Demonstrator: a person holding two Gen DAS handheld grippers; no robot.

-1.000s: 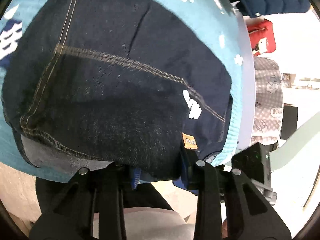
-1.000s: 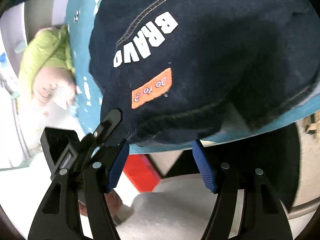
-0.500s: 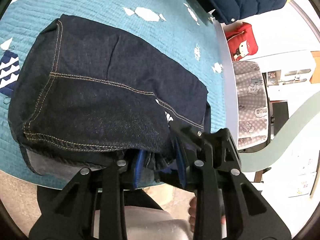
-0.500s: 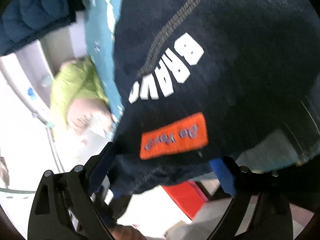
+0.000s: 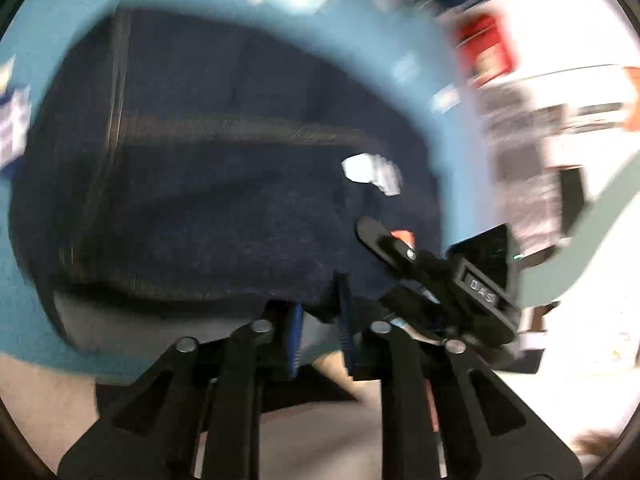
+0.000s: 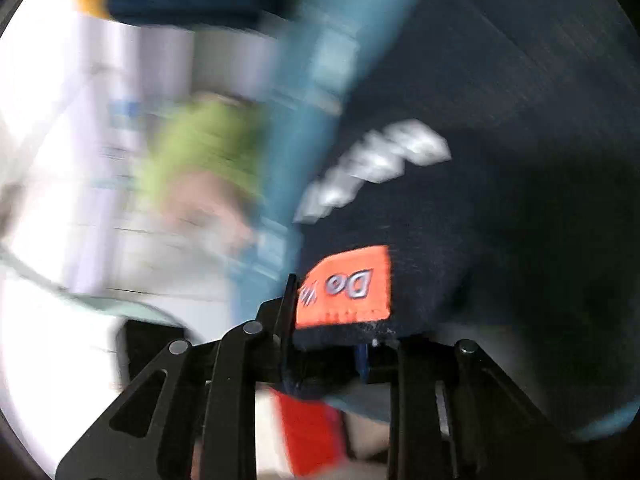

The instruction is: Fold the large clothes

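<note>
Left wrist view first: the left gripper point(image 5: 320, 320) is seen with its blue pads point(image 5: 295, 336) drawn close together, and the near edge of the dark denim jeans point(image 5: 224, 184) is pinched between them. Those jaws have just been closing, with the fabric caught in the narrow gap. The gripper is pitched steeply downward over the garment, and the whole picture is smeared by motion. Just beside it on the right, the right gripper's black finger point(image 5: 384, 240) is laid across the same denim edge, close by a small orange patch.

From the right wrist view, the right gripper point(image 6: 324, 360) is also found clamped on the jeans' hem point(image 6: 480, 160), directly under the orange label point(image 6: 348, 284). Its jaws have just been closing too, and the folded edge is squeezed between them; one blue pad point(image 6: 362, 356) is glimpsed behind the cloth. This gripper is angled only gently downward. Blurred white lettering point(image 6: 376, 168) is carried on the denim above the label.

Further out, the folded jeans are spread on a teal blanket point(image 5: 360, 32), which is seen all around the garment in the left view and as a band beside it in the right view. Beyond the blanket's edge, a red object point(image 5: 484, 52) is made out in the left view, and a green-and-pink soft shape point(image 6: 200, 168) in the right view, both too blurred to identify.
</note>
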